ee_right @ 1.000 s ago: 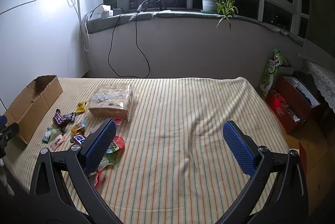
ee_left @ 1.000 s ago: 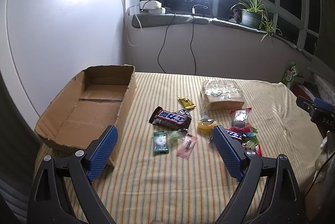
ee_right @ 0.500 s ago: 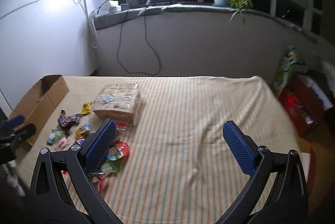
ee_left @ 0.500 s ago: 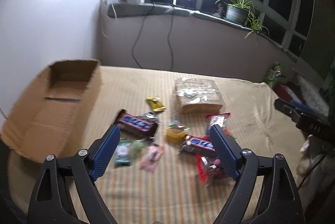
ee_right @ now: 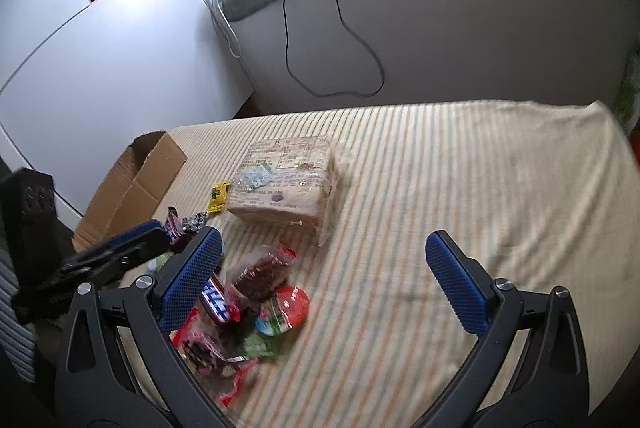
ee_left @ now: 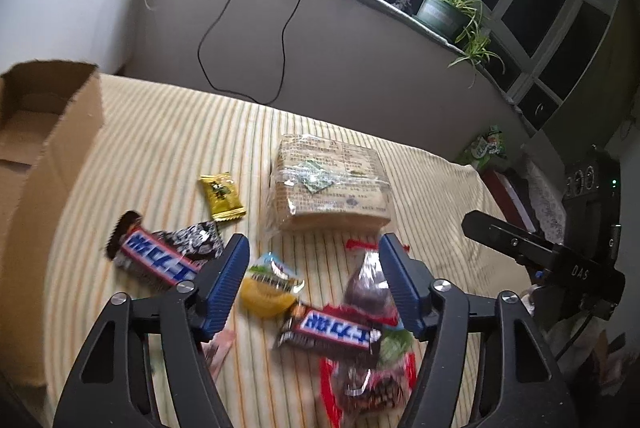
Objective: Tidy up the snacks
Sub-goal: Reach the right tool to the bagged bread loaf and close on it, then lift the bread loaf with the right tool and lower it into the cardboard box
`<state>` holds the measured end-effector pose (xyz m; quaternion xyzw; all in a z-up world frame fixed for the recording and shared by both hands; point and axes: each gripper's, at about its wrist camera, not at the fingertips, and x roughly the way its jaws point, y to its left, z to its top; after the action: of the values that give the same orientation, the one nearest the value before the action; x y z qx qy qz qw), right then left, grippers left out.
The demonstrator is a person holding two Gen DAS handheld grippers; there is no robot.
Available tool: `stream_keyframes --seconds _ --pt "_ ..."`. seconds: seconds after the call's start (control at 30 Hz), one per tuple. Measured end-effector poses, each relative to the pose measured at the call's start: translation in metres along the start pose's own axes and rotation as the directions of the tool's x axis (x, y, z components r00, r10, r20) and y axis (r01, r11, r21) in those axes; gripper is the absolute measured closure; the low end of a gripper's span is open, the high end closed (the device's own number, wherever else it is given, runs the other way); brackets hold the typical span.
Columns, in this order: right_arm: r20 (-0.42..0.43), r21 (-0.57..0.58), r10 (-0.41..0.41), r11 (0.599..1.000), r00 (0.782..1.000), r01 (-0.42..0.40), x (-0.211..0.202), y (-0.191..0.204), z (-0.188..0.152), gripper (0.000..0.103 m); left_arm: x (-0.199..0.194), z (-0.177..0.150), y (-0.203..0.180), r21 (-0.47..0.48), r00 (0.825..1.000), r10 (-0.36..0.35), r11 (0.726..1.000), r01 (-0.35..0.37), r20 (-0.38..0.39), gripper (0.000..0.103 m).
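- Cardboard box, far left: no snack seen inside, so sorting looks unstarted.
- Left gripper: jaws have just been narrowing, gripping nothing, over the yellow jelly cup.
- Right gripper: spread wide, empty.
- 2 Snickers bars and other snacks remain loose.

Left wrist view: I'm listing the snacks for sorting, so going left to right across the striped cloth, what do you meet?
cardboard box → Snickers bar → yellow candy packet → yellow jelly cup → wrapped brown cake pack → right gripper
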<state>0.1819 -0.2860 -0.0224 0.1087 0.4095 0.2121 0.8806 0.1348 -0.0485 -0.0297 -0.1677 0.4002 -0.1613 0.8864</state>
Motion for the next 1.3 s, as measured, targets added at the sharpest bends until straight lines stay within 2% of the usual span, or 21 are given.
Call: stream_keyframes --seconds 0.3,0.4,0.57,0.73,0.8,0.9,1.07,1.3 --pt "-0.085 0.085 0.071 0.994 0.994 -0.064 0.054 -0.011 0.022 0.000 0.032 0.012 0.008 -0.009 0.998 -0.007 1.000 0.006 -0.056 0.050" --pt "-0.111 0.099 0.079 0.993 0.991 -0.068 0.071 -0.011 0.026 0.010 0.038 0.014 0.008 -0.005 0.997 -0.013 1.000 0.013 -0.072 0.053" --pt "-0.150 0.133 0.116 0.986 0.982 -0.096 0.089 -0.013 0.027 0.015 0.050 0.015 0.010 -0.006 0.996 -0.010 1.000 0.010 -0.093 0.054" --pt "-0.179 0.163 0.151 0.979 0.972 -0.122 0.103 -0.015 0.026 0.028 0.055 0.021 0.010 0.002 0.996 -0.013 1.000 0.013 -0.091 0.055" --pt "-0.190 0.174 0.166 0.976 0.968 -0.134 0.107 -0.016 0.026 0.034 0.056 0.022 0.008 0.013 0.995 -0.018 1.000 0.019 -0.095 0.062" --pt "-0.202 0.167 0.183 0.974 0.962 -0.151 0.111 -0.010 0.026 0.044 0.057 0.018 0.007 0.033 0.995 -0.013 0.999 0.017 -0.104 0.063" --pt "-0.203 0.138 0.151 0.983 0.968 -0.124 0.113 0.000 0.028 0.044 0.053 0.019 0.006 0.040 0.995 -0.010 0.999 0.014 -0.097 0.063" --pt "-0.189 0.123 0.151 0.984 0.970 -0.129 0.109 0.012 0.032 0.047 0.040 0.020 -0.002 0.060 0.998 -0.005 0.998 0.009 -0.063 0.063"
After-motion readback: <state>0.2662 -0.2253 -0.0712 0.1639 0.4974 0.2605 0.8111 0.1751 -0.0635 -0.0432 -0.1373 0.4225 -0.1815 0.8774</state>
